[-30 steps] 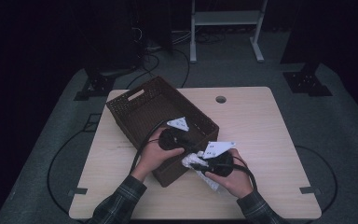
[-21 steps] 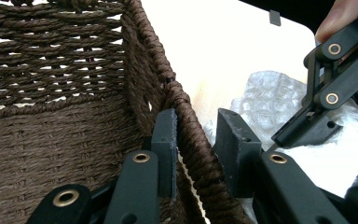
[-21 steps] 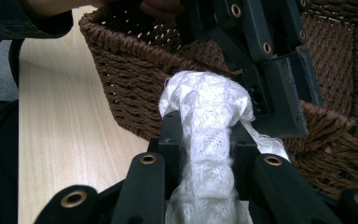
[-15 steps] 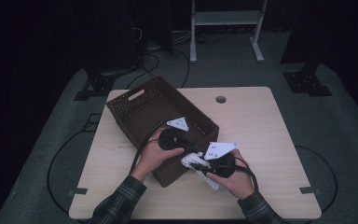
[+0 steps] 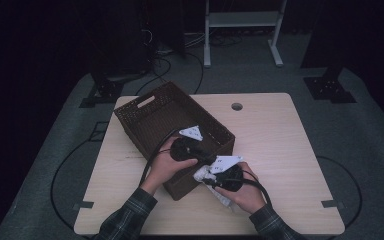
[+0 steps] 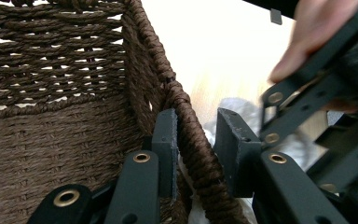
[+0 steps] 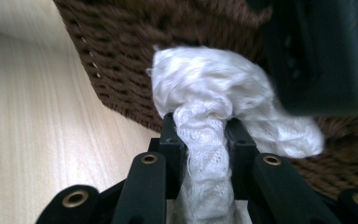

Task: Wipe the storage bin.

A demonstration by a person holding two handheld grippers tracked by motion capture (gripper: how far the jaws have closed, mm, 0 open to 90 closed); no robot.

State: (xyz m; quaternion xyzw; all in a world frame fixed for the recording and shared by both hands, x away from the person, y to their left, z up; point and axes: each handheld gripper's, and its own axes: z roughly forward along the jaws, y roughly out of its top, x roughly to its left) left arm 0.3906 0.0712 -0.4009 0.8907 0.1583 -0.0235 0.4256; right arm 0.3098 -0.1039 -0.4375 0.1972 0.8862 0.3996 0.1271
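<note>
So the brown wicker basket sits on the pale wood tabletop, turned at an angle, a slot handle showing in its far end wall; both hands are working at its near right corner. The left hand-held gripper straddles the basket's braided rim there; one jaw is inside against the woven wall, the other outside, and the outer one stands a bit off the rim, so I can't tell whether it's actually pinching the wicker or just sitting around it. From above that same left hand-held gripper sits over the corner with its cable looping back toward the person.

The right hand-held gripper is clamped narrow on a white knitted cloth; the fabric is squeezed into a rope between the jaws and bunches out into a puff past the tips, right against the outside of the basket wall. In the high view the cloth is low beside that corner, above the tabletop, with the right hand-held gripper just next to the left one; plaid sleeves come in from the bottom edge.
</note>
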